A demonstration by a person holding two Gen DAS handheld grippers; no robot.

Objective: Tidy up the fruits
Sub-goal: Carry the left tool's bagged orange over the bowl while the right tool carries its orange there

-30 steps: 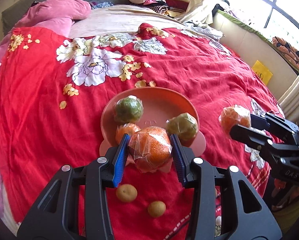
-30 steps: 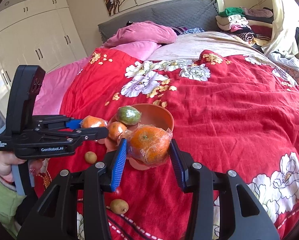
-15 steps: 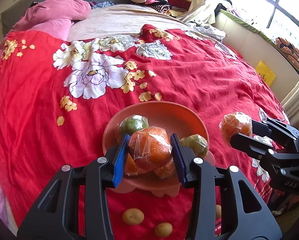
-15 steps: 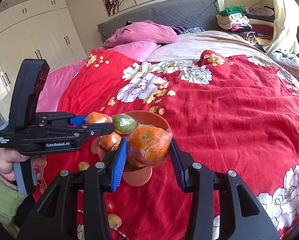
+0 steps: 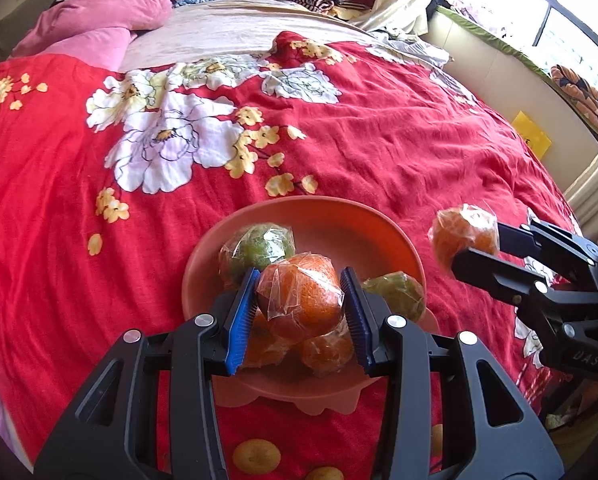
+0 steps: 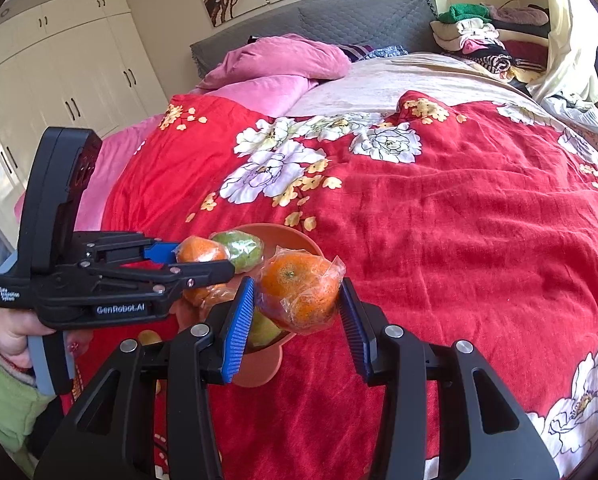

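An orange-pink bowl sits on the red floral bedspread and holds two green wrapped fruits and wrapped oranges. My left gripper is shut on a plastic-wrapped orange and holds it above the bowl's near side. My right gripper is shut on another wrapped orange, held in the air to the right of the bowl. The right gripper's orange also shows in the left wrist view.
Two small yellow-brown fruits lie on the bedspread in front of the bowl. Pink pillows and a beige blanket lie at the bed's far end. Folded clothes are stacked at the back right.
My left gripper has carried its orange forward from in front of the bowl to above its near side. My right gripper with its orange has stayed close beside the bowl.
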